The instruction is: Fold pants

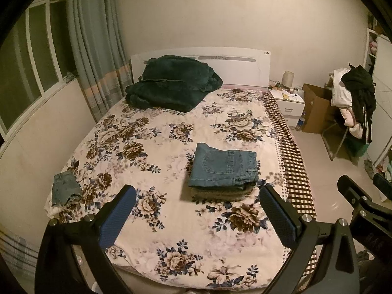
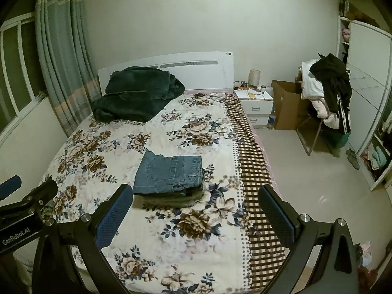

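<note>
Folded blue jeans (image 1: 224, 167) lie on top of a folded grey-green garment (image 1: 220, 192) on the floral bedspread (image 1: 159, 132); the stack also shows in the right wrist view (image 2: 169, 174). A small pair of denim shorts (image 1: 65, 188) lies unfolded at the bed's left edge. My left gripper (image 1: 198, 213) is open and empty, held above the bed's near end, short of the stack. My right gripper (image 2: 196, 212) is open and empty, beside the left one; it shows at the right edge of the left wrist view (image 1: 365, 193).
A dark green blanket (image 1: 171, 83) is heaped by the white headboard (image 1: 235, 56). A nightstand (image 1: 289, 104), a cardboard box (image 1: 316, 107) and a chair piled with clothes (image 1: 355, 98) stand right of the bed. A curtain (image 1: 98, 49) and window are at left.
</note>
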The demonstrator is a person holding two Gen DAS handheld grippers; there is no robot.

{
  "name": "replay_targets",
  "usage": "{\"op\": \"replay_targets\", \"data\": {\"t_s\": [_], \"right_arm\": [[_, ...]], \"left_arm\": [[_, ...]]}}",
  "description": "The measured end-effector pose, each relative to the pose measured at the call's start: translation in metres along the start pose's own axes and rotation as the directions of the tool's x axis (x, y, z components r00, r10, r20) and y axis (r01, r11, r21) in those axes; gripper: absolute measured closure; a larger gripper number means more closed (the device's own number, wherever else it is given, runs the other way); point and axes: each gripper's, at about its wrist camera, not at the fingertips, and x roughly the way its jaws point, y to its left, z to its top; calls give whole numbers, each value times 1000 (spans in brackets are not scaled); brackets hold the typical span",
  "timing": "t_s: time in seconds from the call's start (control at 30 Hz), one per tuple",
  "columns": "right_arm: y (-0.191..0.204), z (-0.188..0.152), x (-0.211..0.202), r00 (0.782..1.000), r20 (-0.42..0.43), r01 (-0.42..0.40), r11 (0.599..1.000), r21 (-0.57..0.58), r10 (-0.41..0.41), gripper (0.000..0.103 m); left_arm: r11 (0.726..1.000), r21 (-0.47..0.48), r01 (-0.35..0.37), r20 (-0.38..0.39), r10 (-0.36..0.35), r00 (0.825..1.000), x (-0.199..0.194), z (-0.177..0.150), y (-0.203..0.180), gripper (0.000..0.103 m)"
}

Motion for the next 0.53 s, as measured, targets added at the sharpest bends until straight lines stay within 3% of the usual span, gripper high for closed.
{"op": "replay_targets", "data": {"t_s": [0.53], "right_arm": [[0, 3, 4, 1000, -2, -5, 1000, -2, 5, 0]], "left_arm": [[1000, 12, -10, 28, 9, 1000, 6, 2, 6, 0]]}}
